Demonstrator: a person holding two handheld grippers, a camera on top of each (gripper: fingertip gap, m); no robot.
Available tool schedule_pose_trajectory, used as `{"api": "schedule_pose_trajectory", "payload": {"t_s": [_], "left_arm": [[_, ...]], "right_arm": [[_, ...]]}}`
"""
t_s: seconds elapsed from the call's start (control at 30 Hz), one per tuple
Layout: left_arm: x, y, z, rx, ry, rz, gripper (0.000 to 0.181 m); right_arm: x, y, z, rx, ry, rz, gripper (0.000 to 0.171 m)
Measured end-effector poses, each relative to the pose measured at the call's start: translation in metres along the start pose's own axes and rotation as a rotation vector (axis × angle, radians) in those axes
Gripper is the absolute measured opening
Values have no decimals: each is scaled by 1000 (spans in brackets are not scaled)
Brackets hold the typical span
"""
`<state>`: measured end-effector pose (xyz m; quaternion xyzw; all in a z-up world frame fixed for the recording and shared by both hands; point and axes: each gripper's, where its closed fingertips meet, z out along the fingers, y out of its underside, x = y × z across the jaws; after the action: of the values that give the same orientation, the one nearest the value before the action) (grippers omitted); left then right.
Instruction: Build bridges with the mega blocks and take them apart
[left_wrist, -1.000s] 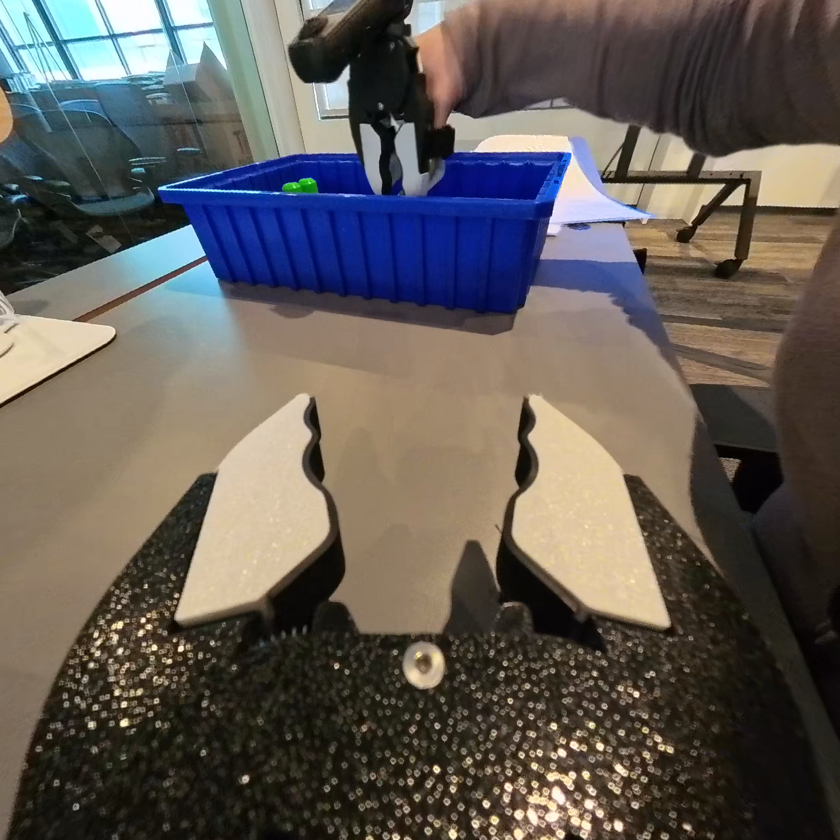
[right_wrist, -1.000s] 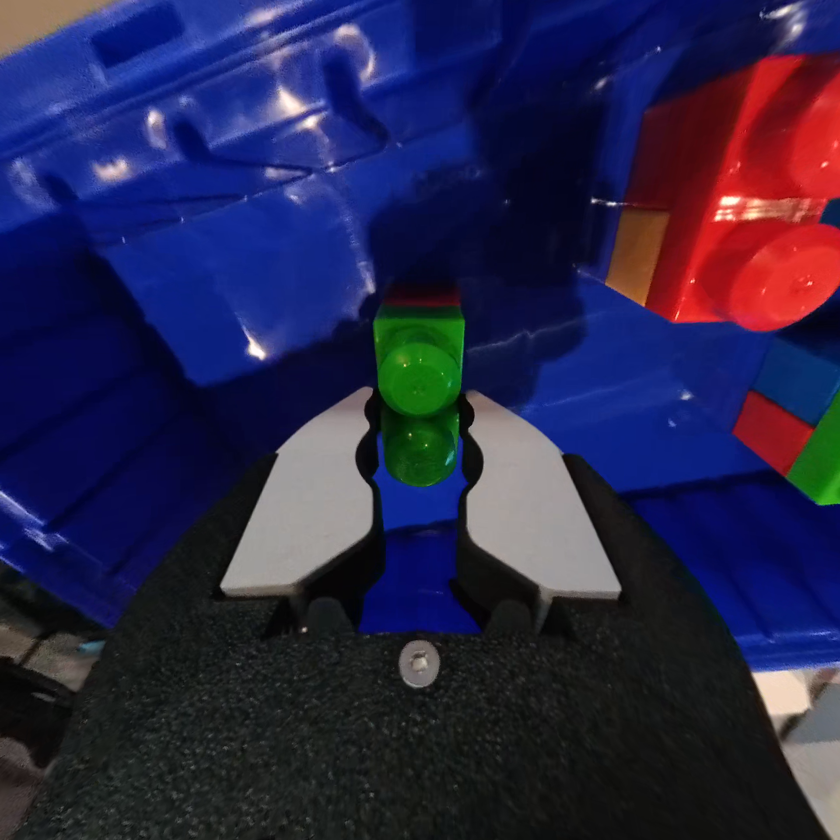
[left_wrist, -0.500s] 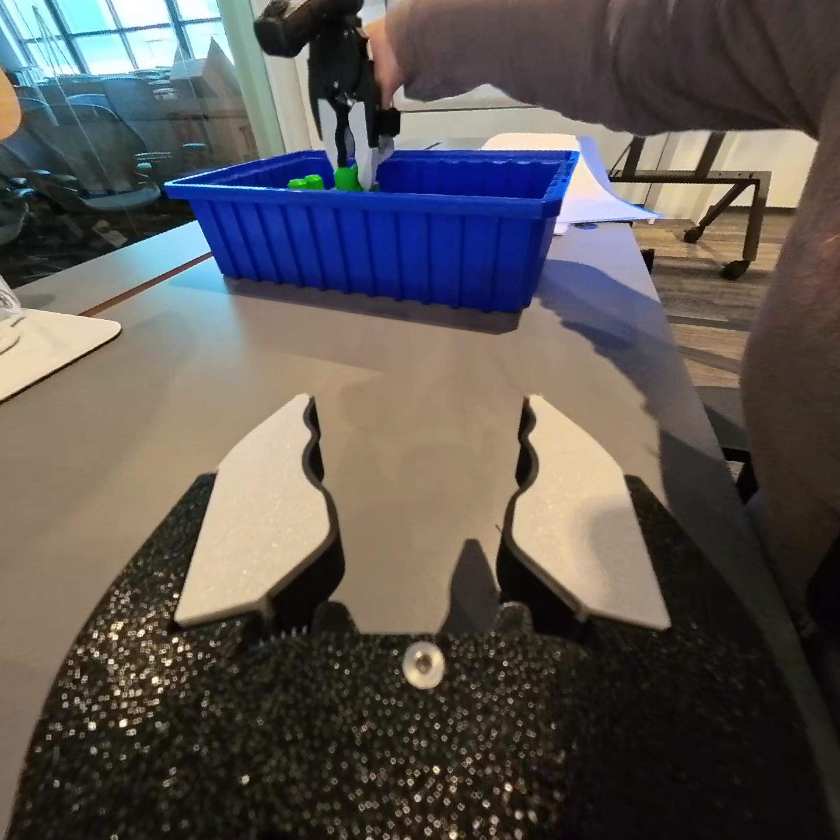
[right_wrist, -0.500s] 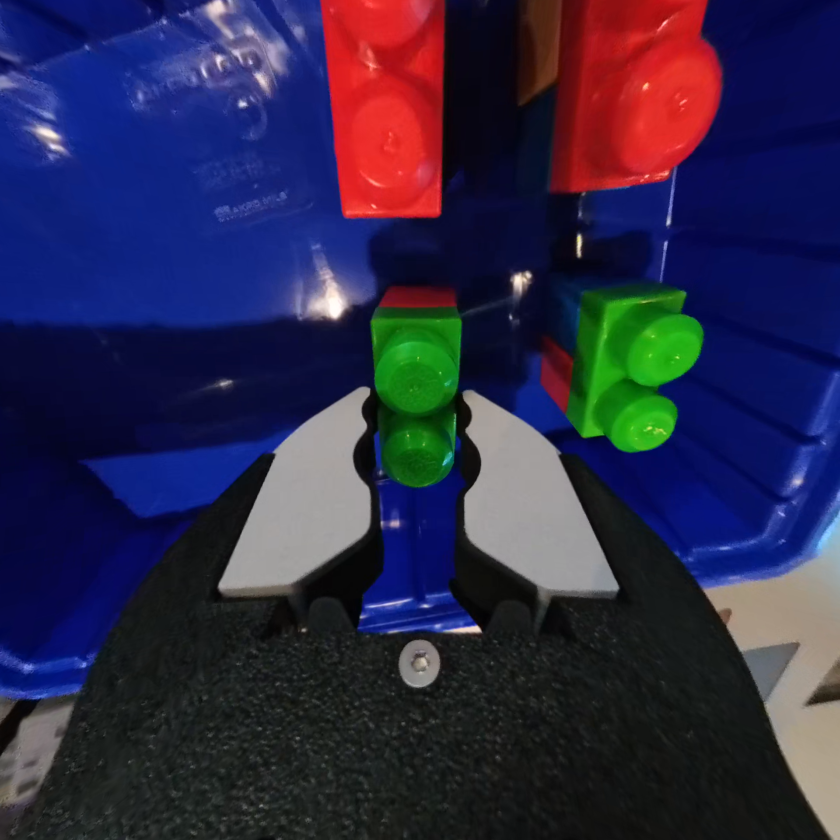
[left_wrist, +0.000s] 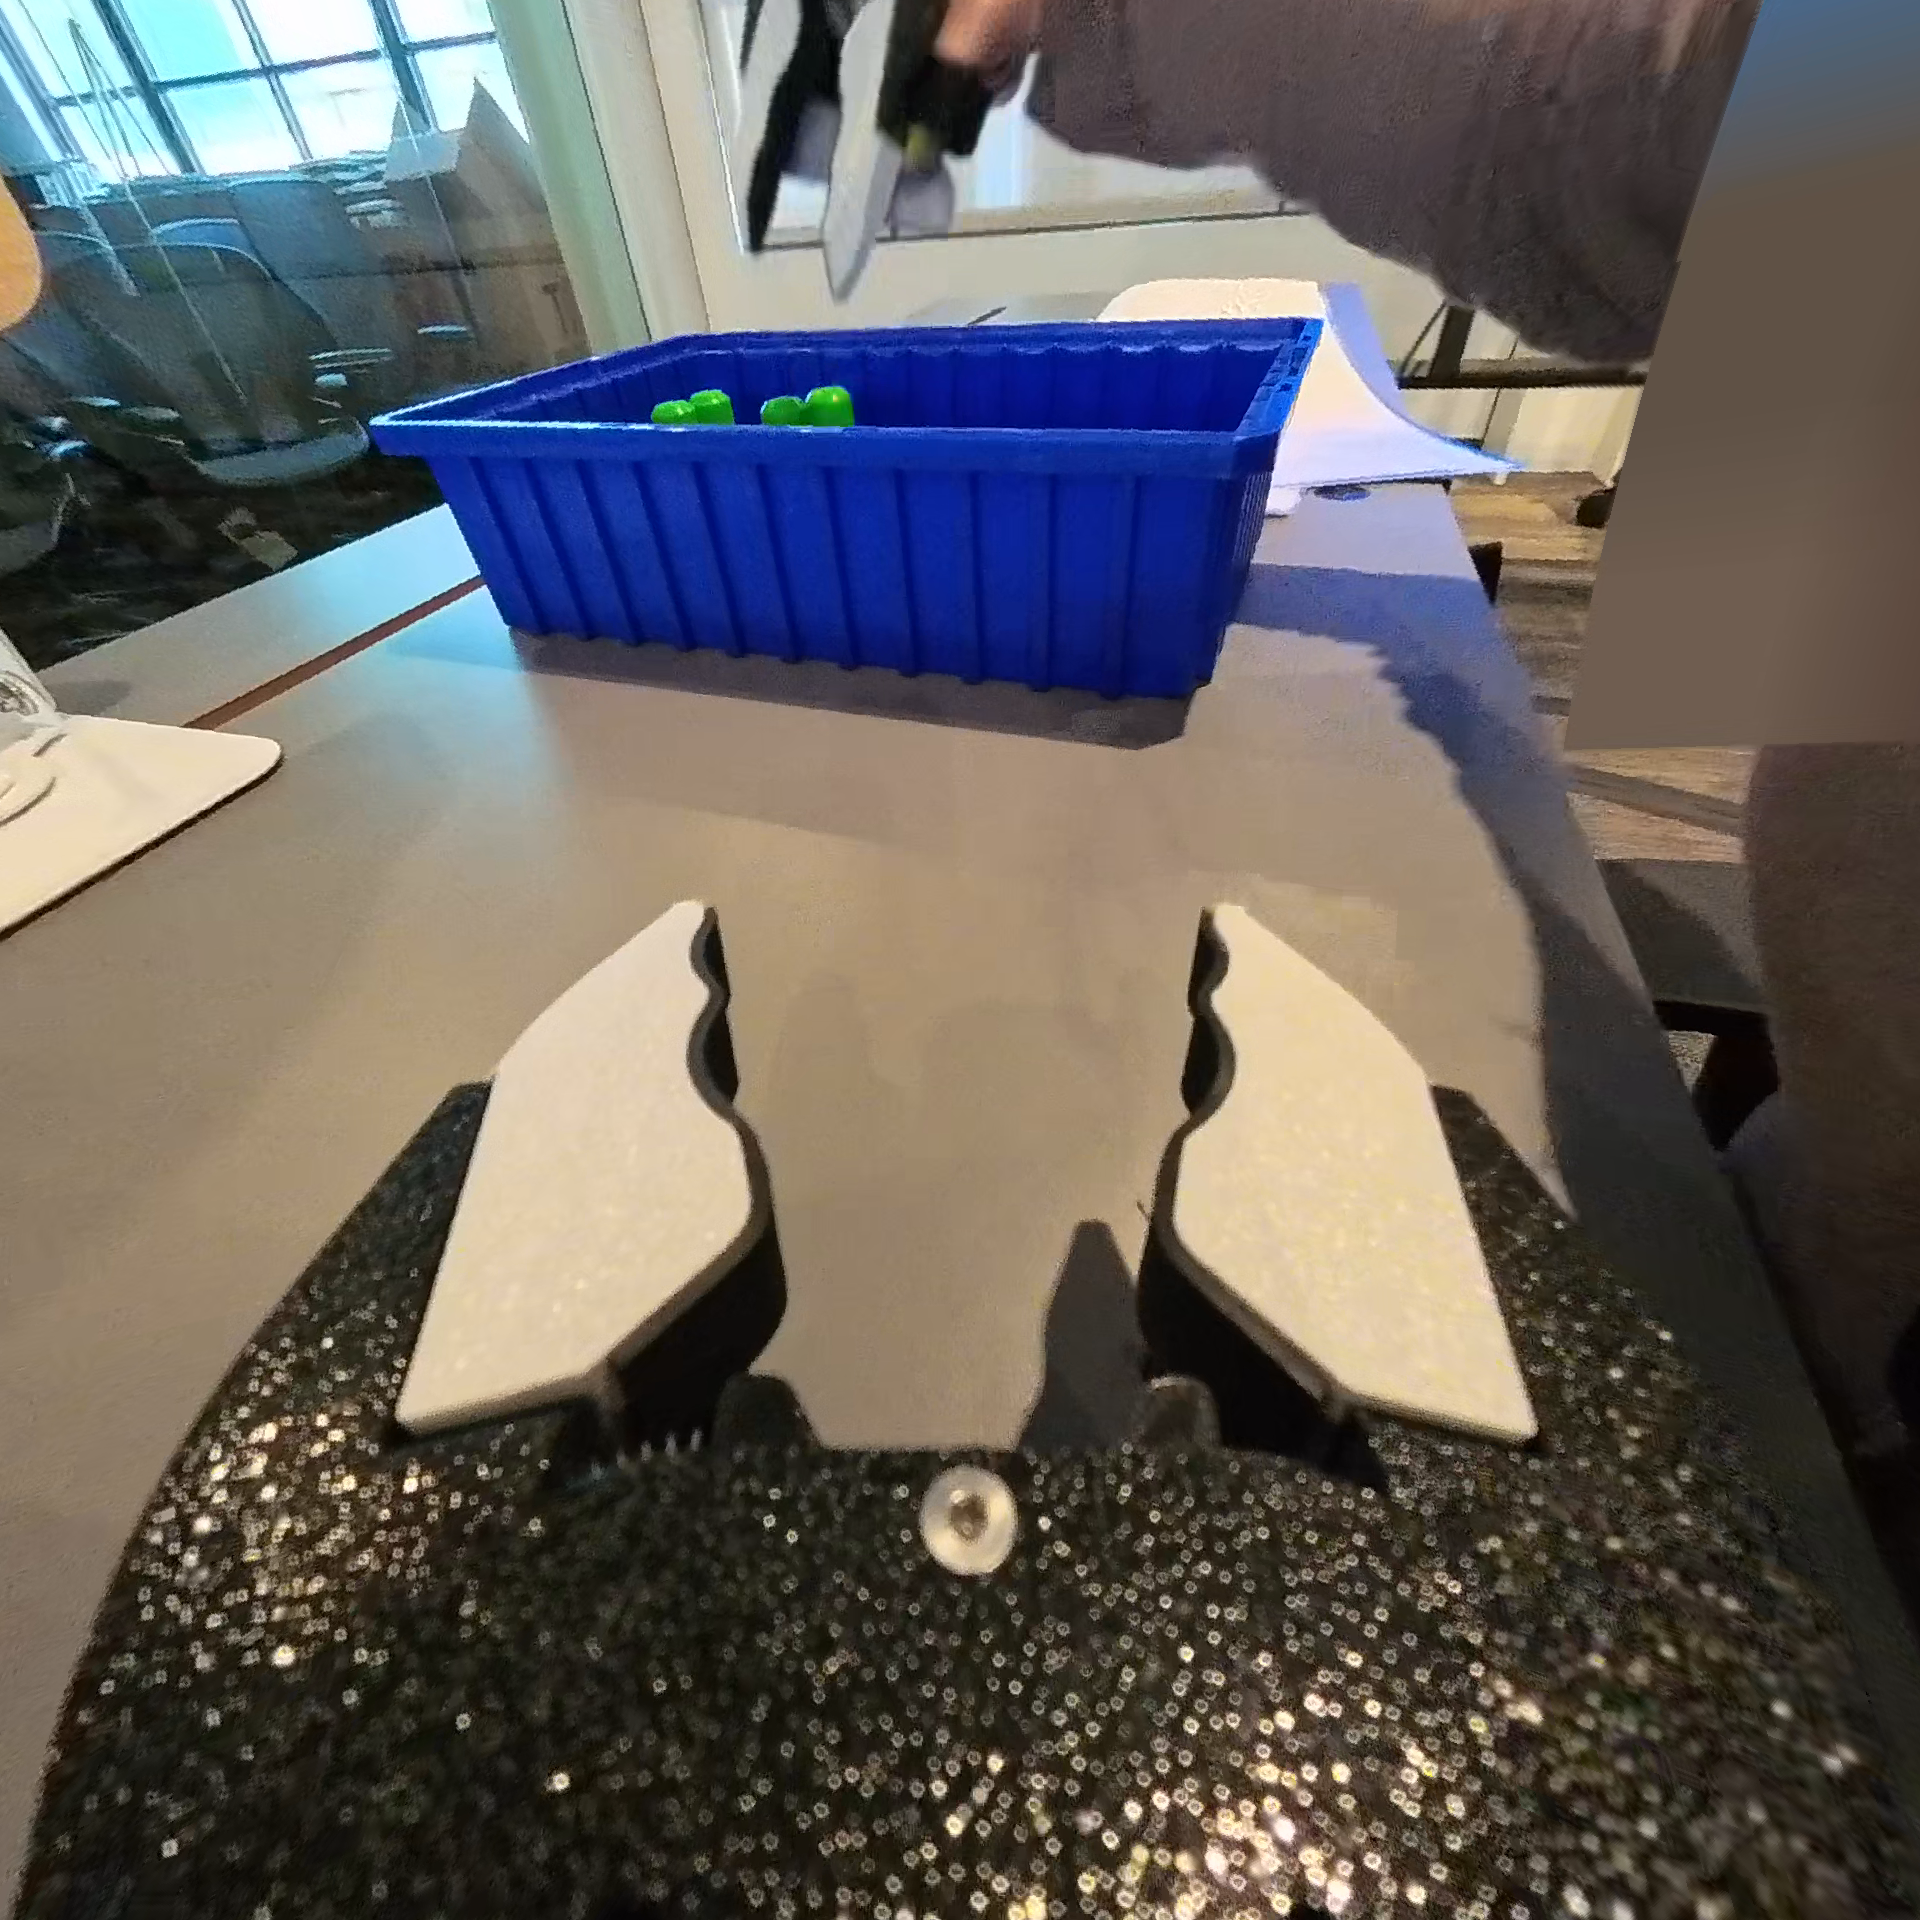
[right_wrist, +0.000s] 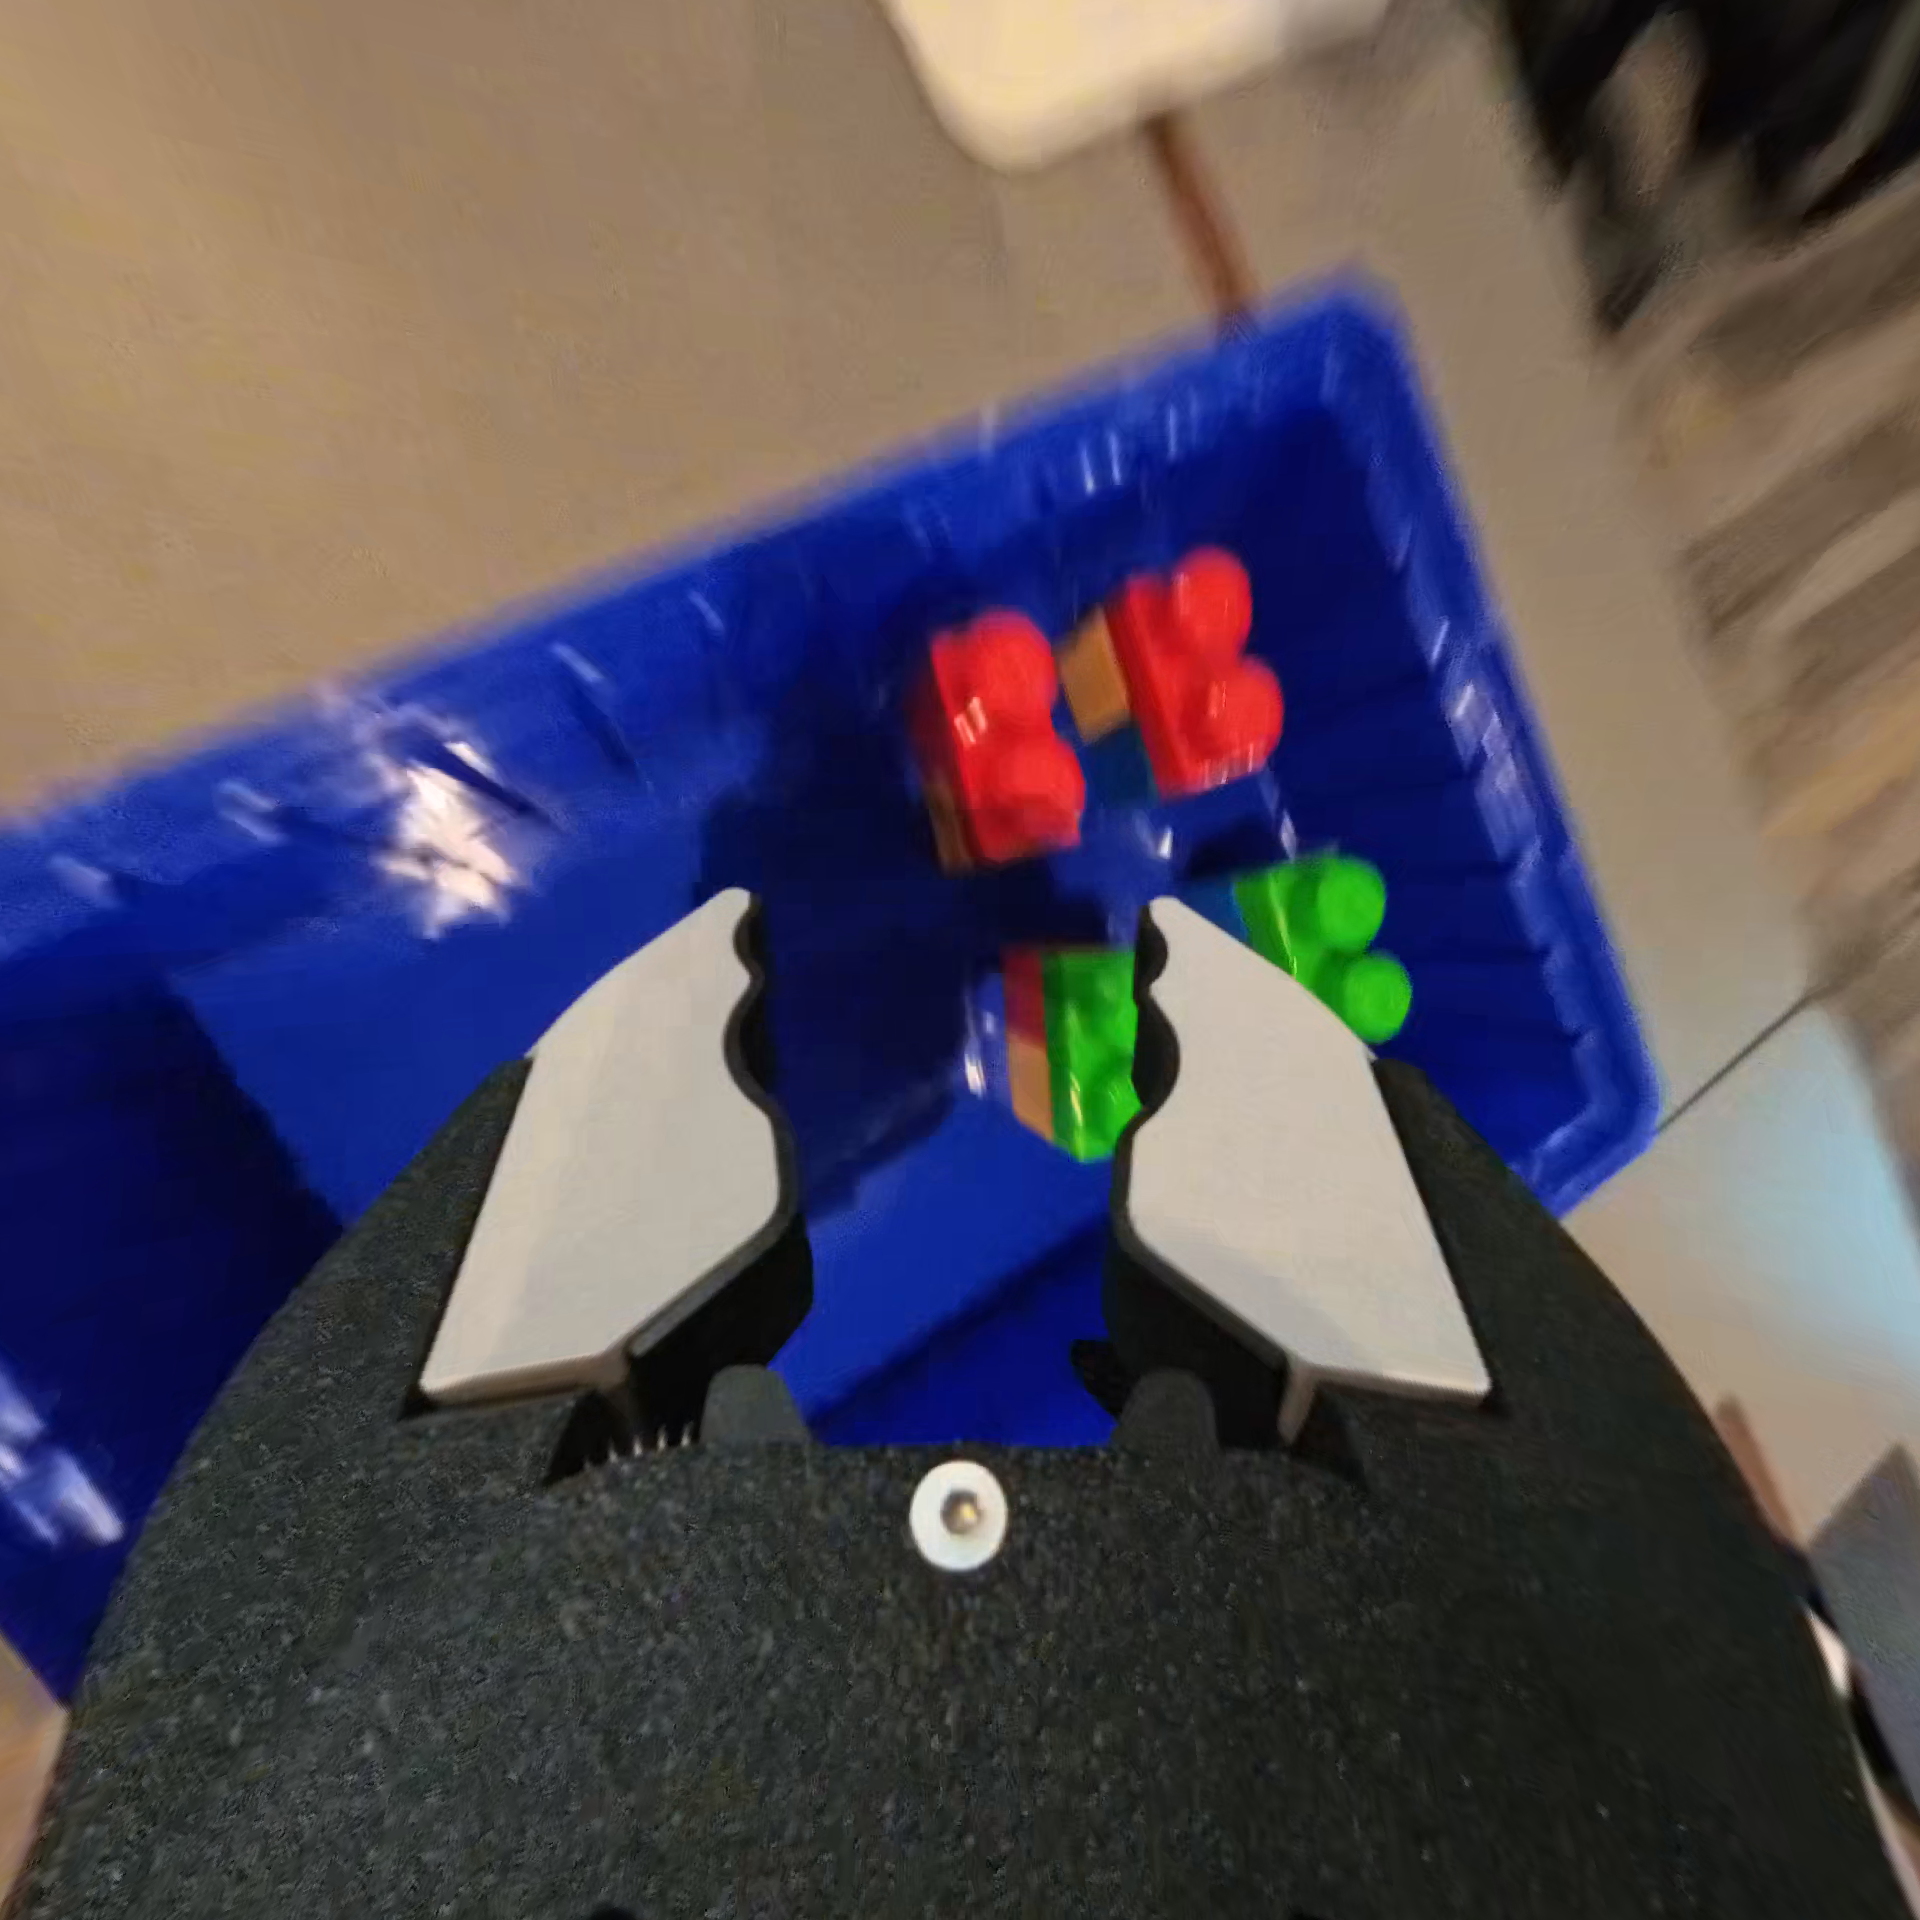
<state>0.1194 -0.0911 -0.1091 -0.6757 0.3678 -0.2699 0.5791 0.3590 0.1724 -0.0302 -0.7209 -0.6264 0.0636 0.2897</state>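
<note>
We hold the left gripper (left_wrist: 961, 1039) low and level over the grey tabletop (left_wrist: 935, 831), pointing toward the blue bin (left_wrist: 862, 551) at the far end. Its fingers (left_wrist: 623, 1164) are spread wide and grasp nothing; bare tabletop shows between them. The right gripper (right_wrist: 945, 1039) hangs in the air above the bin, tilted down into it; from the left wrist view it appears blurred at the top (left_wrist: 862, 156), held by a hand (left_wrist: 977, 42) on a grey-sleeved arm (left_wrist: 1351, 135) reaching in from the right edge. Its fingers (right_wrist: 623, 1143) are released, well apart, with nothing between them; the right wrist view is motion-blurred. The blocks sit inside the bin toward one end: a green-topped stack (right_wrist: 1086, 1049) with red and orange layers showing at its side, a second green block (right_wrist: 1330, 945) just beside it, and two red-topped stacks (right_wrist: 1003, 738) (right_wrist: 1195, 686) next to those. From the left wrist view only green studs (left_wrist: 753, 407) rise to the bin's rim. The rest of the bin floor is bare. The bin stands near the tabletop's far right corner; white sheets (left_wrist: 1371, 416) lie behind it, and a white pad (left_wrist: 114, 800) sits at the left edge. Open tabletop lies between the left gripper and the bin.
</note>
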Motion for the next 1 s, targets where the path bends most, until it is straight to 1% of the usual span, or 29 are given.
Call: {"api": "schedule_pose_trajectory", "payload": {"t_s": [0.03,0.1,0.17,0.23,0.3,0.37,0.43,0.53,0.6,0.67,0.7,0.73,0.77,0.83,0.87,0.93,1.0], "left_arm": [[0,0,0,-3,-5,4,85],[0,-1,1,-5,-22,10,86],[-3,-4,0,6,-56,15,90],[-7,-7,-2,18,-96,21,90],[-16,-9,-6,22,-168,17,89],[-34,-10,-12,26,-302,-2,84],[-47,-10,-17,32,-407,-40,78],[-49,-11,-21,47,-460,-12,76],[-48,-14,-23,50,-487,54,73],[-47,-15,-24,48,-513,117,69],[-49,-17,-25,55,-545,140,70],[-53,-20,-28,74,-590,158,75],[-55,-23,-30,94,-622,181,77],[-55,-25,-30,110,-632,229,81],[-54,-25,-29,109,-635,241,82],[-54,-23,-27,102,-635,257,82],[-55,-22,-26,97,-638,260,80]], "right_arm": [[-18,-22,-13,111,66,-12,65],[-57,-58,-36,274,226,-34,60],[-93,-88,-57,428,431,15,52],[-149,-121,-63,639,428,76,43],[-180,-138,-55,729,468,132,45],[-190,-154,-41,803,523,179,45],[-192,-173,-18,886,527,208,44],[-186,-187,28,907,535,204,41],[-181,-185,48,920,575,200,38],[-190,-185,55,953,556,133,34],[-197,-185,55,968,537,95,29],[-202,-184,56,984,538,52,26],[-202,-180,59,987,566,39,26],[-201,-177,68,993,556,73,29],[-201,-178,73,1006,523,106,35],[-199,-180,80,1022,472,154,42],[-196,-179,84,1019,468,166,48]]}}
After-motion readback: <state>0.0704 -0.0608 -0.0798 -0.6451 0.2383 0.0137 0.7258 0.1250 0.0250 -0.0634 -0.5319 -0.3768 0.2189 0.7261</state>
